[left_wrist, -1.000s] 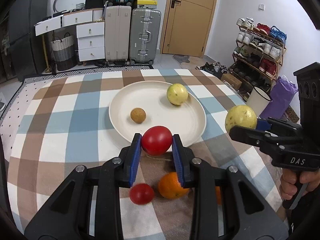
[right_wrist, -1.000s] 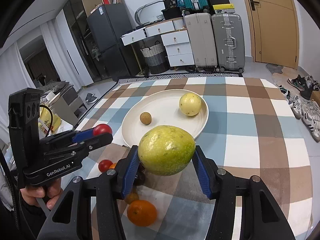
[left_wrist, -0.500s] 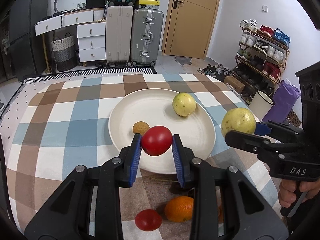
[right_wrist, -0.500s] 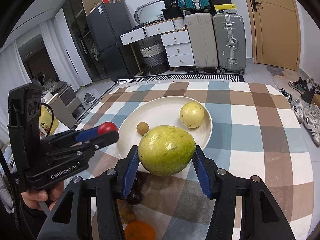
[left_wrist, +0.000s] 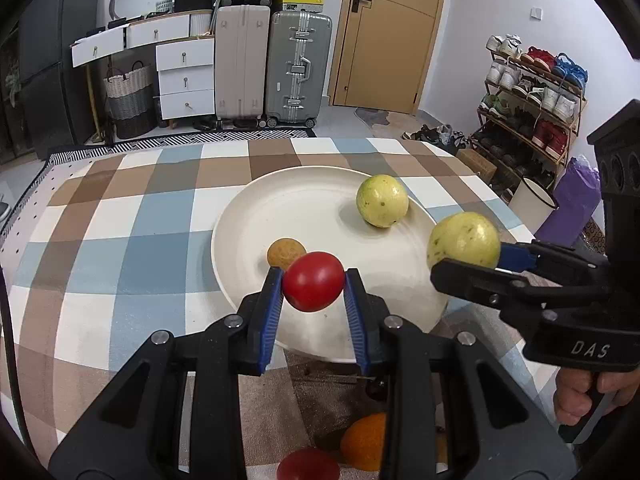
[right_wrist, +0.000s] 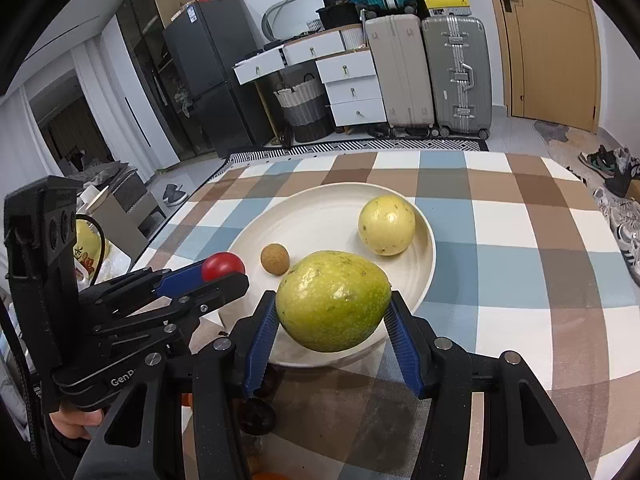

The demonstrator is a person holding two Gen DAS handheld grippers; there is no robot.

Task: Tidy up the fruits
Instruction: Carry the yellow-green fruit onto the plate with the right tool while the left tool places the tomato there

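My L claw [left_wrist: 313,286] clamped on tomato [left_wrist: 313,281], R claw [right_wrist: 332,312] clamped on guava [right_wrist: 333,300]; both over plate [left_wrist: 248,236] w/ two fruits

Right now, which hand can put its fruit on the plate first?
Probably the left. Its gripper holds the red tomato already over the plate, near the small brown fruit. The right gripper's green fruit is only over the plate's near rim.
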